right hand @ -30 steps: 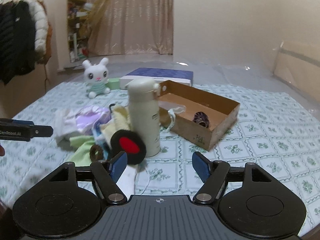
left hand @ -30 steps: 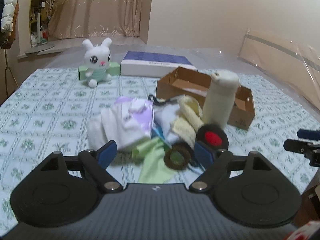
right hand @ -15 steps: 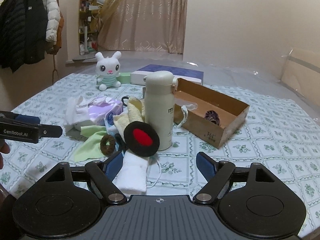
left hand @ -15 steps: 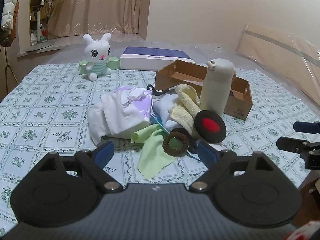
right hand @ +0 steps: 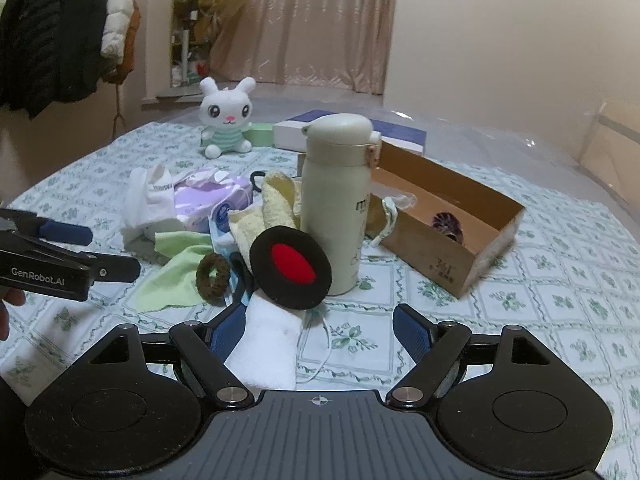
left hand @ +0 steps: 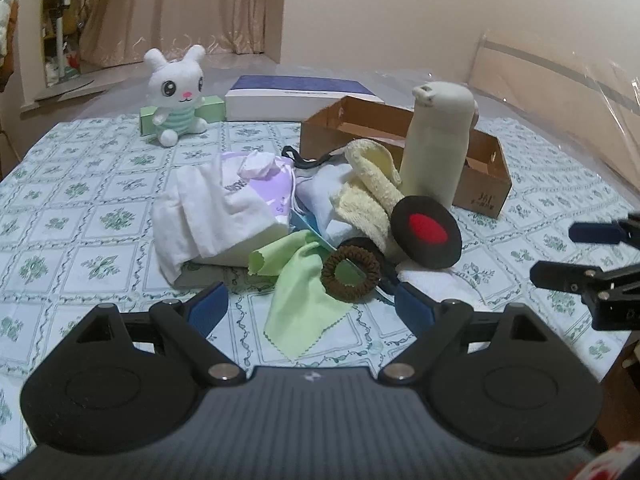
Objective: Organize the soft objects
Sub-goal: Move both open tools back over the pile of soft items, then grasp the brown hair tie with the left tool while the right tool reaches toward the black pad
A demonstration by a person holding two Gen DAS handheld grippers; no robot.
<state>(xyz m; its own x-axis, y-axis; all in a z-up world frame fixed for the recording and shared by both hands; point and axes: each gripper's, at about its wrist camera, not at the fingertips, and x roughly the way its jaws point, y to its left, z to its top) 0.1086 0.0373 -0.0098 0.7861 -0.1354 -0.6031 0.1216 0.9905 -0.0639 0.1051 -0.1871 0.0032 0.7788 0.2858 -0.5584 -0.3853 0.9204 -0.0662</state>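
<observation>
Soft objects lie heaped in the middle of the counter, which wears a green-patterned cloth. We hold our left claw with its jaws spread wide and gripping nothing; the light green cloth lies flat right between its blue fingertips, and the brown hair tie rests on that cloth just ahead of the right-hand tip. Farther back in the heap we see a white cloth draped over a lilac pack, a pale yellow towel and a black round pad with a red centre propped on edge against the cream bottle, which stands upright in front of the open cardboard box.

Our right claw has just been opening and now stands wide as well, clenched on nothing. A folded white cloth lies on the counter between its fingers, close against the left blue pad; whether they touch, we cannot tell. The black-and-red pad sits just beyond that cloth, and a thin white cord trails beside it. From this side the left claw shows at the left edge, near the green cloth.

A white plush rabbit sits at the far side of the counter, well apart from both claws, beside a blue-topped flat box.
</observation>
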